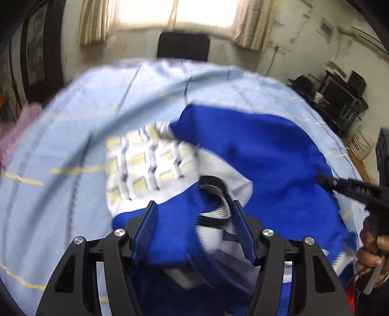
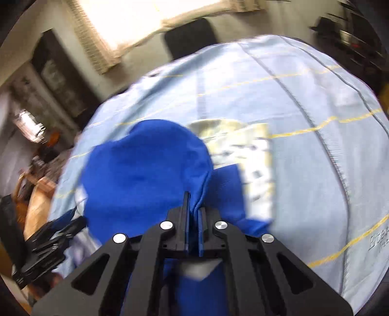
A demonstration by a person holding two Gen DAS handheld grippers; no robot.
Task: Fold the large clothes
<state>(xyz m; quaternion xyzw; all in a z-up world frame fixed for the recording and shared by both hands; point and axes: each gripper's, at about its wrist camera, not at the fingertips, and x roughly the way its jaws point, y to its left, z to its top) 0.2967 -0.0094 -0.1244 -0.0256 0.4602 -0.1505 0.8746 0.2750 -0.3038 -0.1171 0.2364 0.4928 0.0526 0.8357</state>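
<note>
**Desk:** Garment first. Where is it?

**Photographer:** Royal-blue garment [image 1: 257, 155] with white panels lies bunched on the counter [image 1: 73, 136], which is draped in a pale blue cloth with thin yellow and dark lines. A collar opening with a black band and grey mesh lining [image 1: 216, 204] faces the left wrist camera. Partly beneath the garment, a white piece of cloth with a yellow and navy check [image 1: 145, 165] lies flat.

**Desk:** And the tongs?

**Photographer:** Left tongs [image 1: 194, 233] stand apart, blue ribbed pads either side of the collar, gripping nothing. Right tongs [image 2: 193, 211] are pressed together on a gathered fold of the blue garment, the fabric billowing up ahead of them. From the left view, their black tips [image 1: 325, 181] meet the garment's right edge, with the person's hand [image 1: 372, 248] on the handle.

**Desk:** Any containers?

**Photographer:** A cardboard box [image 1: 362, 143] sits on the floor at right, contents not visible. Beyond the counter stand a black chair [image 1: 183, 46], a curtained window [image 1: 175, 12] and a dark shelf of electronics [image 1: 340, 97]. Both pictures are motion-blurred.
</note>
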